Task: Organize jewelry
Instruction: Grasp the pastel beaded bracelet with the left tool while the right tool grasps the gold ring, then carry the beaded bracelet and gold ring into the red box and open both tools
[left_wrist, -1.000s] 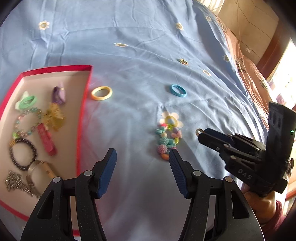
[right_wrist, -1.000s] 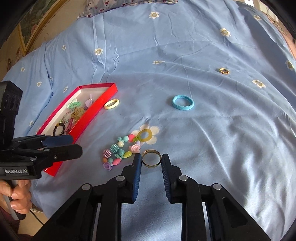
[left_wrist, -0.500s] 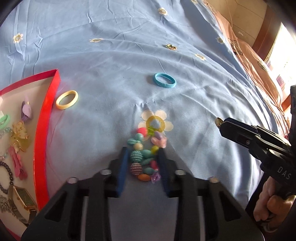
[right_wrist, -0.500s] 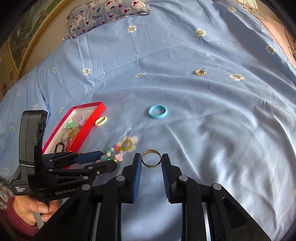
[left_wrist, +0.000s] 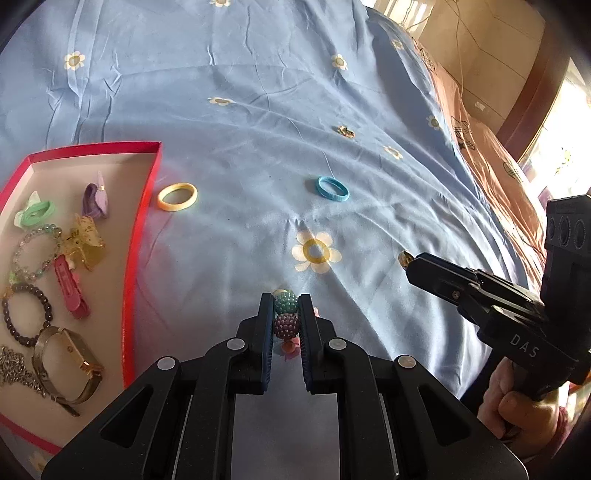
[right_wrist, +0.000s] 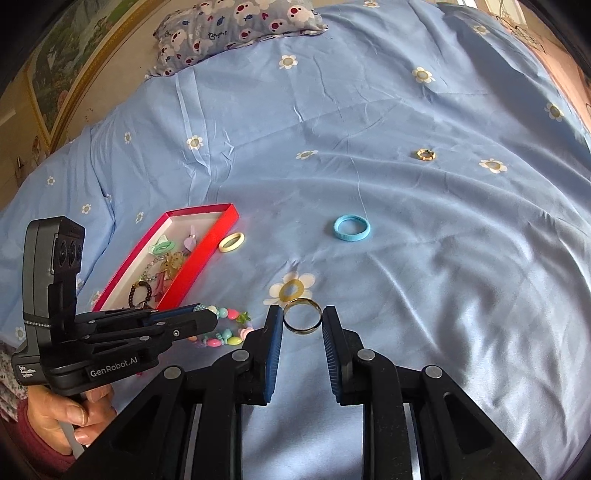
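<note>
pastel beaded bracelet (left_wrist: 285, 314) is pinched in left gripper (left_wrist: 284, 306), narrow on two bumpy beads, rest hanging below. shallow red cardboard tray (left_wrist: 149, 184) lies to the left and nearer the left hand, so it goes first imo. right gripper (right_wrist: 302, 317) holds thin gold metal ring (right_wrist: 302, 316) across its width.

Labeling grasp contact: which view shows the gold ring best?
Right wrist view: the gold ring faces the lens, whole hoop visible, pinched between the right tongs. The left wrist view shows only a gold sliver at the tip of those tongs, seen side-on.
</note>
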